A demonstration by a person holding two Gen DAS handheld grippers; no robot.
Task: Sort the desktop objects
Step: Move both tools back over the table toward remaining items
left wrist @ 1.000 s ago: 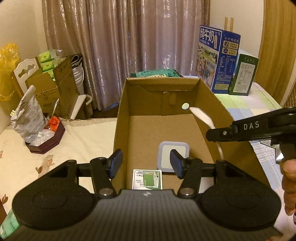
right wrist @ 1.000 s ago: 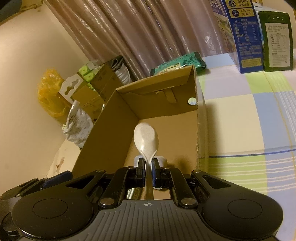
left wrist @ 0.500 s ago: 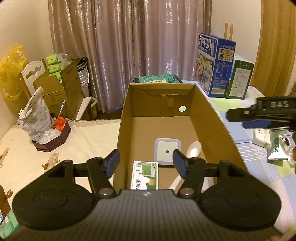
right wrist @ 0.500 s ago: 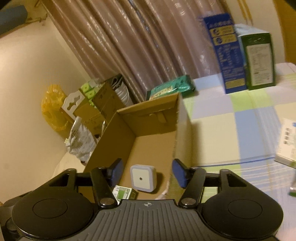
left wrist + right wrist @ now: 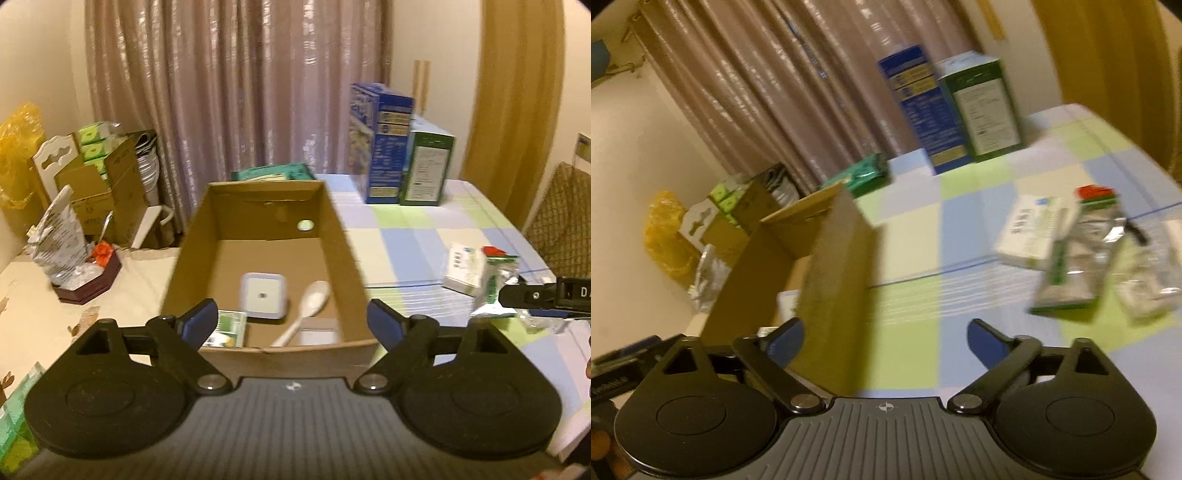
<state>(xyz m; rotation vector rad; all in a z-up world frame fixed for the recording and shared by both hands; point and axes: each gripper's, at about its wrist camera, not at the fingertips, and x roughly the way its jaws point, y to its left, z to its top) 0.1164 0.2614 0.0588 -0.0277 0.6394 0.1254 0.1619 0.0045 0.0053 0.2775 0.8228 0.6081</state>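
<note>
Both claws held nothing. At the left claw (image 5: 291, 321) the jaws were opening over the near end of the cardboard box (image 5: 343, 254), with no object between the pads. At the right claw (image 5: 884, 339) the jaws were likewise spreading wide, empty, to the right of the box's outer wall, facing the checked cloth on the bench (image 5: 964, 221).

Sorting looked partly done. Inside the box lay a white spoon (image 5: 308, 304), a square white device (image 5: 263, 295) and a small green-and-white packet (image 5: 227, 328), the spoon just beside the device.

Left out on the bench, well apart from the box, were a flat white carton (image 5: 1028, 232), a crumpled silver-and-green pouch (image 5: 1078, 258) touching it, and some clear wrapping (image 5: 1148, 291) at the far right, too blurred to name. By my judgement those pieces remained to be gathered; whether the tall blue and green cartons at the back belonged to the job I could not tell.
</note>
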